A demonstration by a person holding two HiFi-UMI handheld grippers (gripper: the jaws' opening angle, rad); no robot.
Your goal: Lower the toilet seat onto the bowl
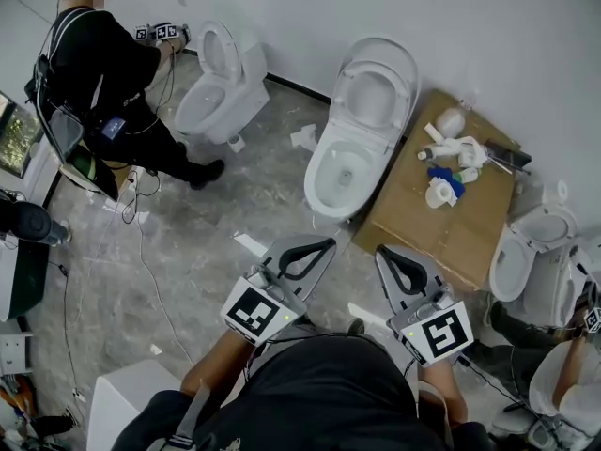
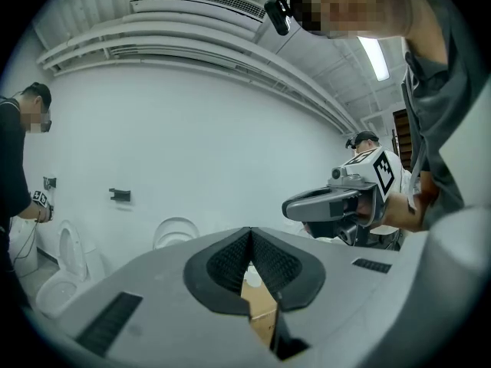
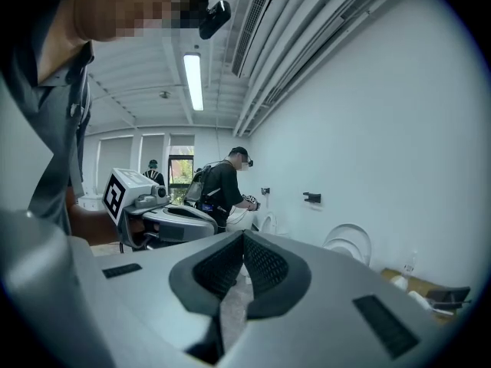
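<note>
In the head view a white toilet [image 1: 340, 172] stands ahead of me, with its seat and lid [image 1: 377, 87] raised against the wall. My left gripper [image 1: 329, 243] and right gripper [image 1: 382, 251] hover side by side over the floor. They are short of the bowl's front and touch nothing. Both are shut and empty. In the left gripper view the pads [image 2: 249, 232] meet, with the raised lid [image 2: 175, 232] far beyond. The right gripper view shows its pads [image 3: 244, 236] meeting too, and the lid [image 3: 349, 244] off to the right.
A flattened cardboard sheet [image 1: 441, 224] with bottles and white fittings lies right of the toilet. A second toilet [image 1: 221, 83] stands at the back left, where a person in black [image 1: 103, 73] works. A third toilet [image 1: 526, 252] and another person [image 1: 573, 365] are at the right. A cable [image 1: 150, 271] trails on the floor.
</note>
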